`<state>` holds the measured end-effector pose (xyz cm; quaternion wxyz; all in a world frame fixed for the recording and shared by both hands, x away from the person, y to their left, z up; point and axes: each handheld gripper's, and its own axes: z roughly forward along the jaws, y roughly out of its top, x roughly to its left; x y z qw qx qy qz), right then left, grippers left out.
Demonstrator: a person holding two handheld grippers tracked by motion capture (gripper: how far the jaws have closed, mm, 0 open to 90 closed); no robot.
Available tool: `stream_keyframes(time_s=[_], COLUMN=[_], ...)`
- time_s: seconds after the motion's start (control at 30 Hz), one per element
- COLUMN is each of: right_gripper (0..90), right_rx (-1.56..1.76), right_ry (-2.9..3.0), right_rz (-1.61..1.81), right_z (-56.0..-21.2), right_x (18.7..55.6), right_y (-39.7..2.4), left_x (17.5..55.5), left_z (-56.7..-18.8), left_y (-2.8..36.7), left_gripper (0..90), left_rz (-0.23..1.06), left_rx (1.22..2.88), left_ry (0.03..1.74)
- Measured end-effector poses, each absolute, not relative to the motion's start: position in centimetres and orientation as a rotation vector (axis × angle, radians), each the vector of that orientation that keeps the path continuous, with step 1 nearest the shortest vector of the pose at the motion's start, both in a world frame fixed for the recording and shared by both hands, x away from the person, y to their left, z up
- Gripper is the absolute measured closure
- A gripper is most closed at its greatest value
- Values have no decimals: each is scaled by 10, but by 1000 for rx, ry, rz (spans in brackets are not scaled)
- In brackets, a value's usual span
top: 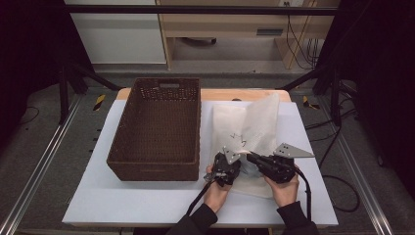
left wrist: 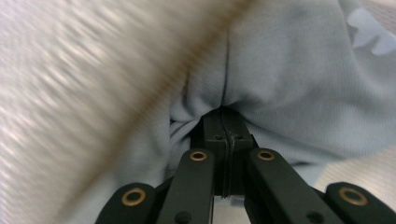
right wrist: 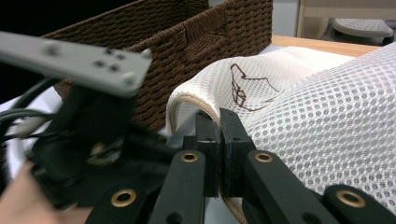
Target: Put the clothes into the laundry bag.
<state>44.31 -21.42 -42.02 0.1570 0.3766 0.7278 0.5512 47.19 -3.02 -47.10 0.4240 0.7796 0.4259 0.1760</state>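
Note:
A white mesh bag (top: 254, 122) with a brown print lies on the white table right of the basket. Its near end is bunched between my two grippers. My right gripper (right wrist: 218, 116) is shut on the bag's beige-trimmed rim (right wrist: 196, 105), and the mesh (right wrist: 327, 102) spreads to its right. My left gripper (left wrist: 225, 112) is shut on a fold of pale blue cloth (left wrist: 299, 84), with the bag's mesh and trim (left wrist: 70, 70) blurred beside it. From above, the left gripper (top: 237, 160) and right gripper (top: 250, 157) sit tip to tip at the bag's near end.
A dark brown wicker basket (top: 169, 82) stands left of the bag, its near corner close to my left hand (top: 215, 193). The white table top (top: 147, 200) ends just in front of the forearms. Cables trail back from both grippers.

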Motion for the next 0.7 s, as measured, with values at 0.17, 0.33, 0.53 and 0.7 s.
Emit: stream_keyframes(time_s=[0.17, 0.33, 0.53, 0.7], right_gripper=[883, 882, 882, 882], right_rx=[1079, 1092, 1121, 1125], right_ry=[2088, 2074, 2060, 2060], right_rz=[1568, 1542, 1527, 1519], right_z=[-421, -423, -425, -426], right_x=[443, 445, 448, 448], right_y=[-214, -217, -218, -217], left_x=[485, 472, 448, 457], left_z=[-476, -473, -474, -479], left_y=[-34, -24, -16, -41], left_gripper=[897, 873, 873, 871], left_rz=[472, 412, 290, 328], left_rx=[1937, 1921, 1938, 1998], left_ry=[1108, 999, 836, 881])
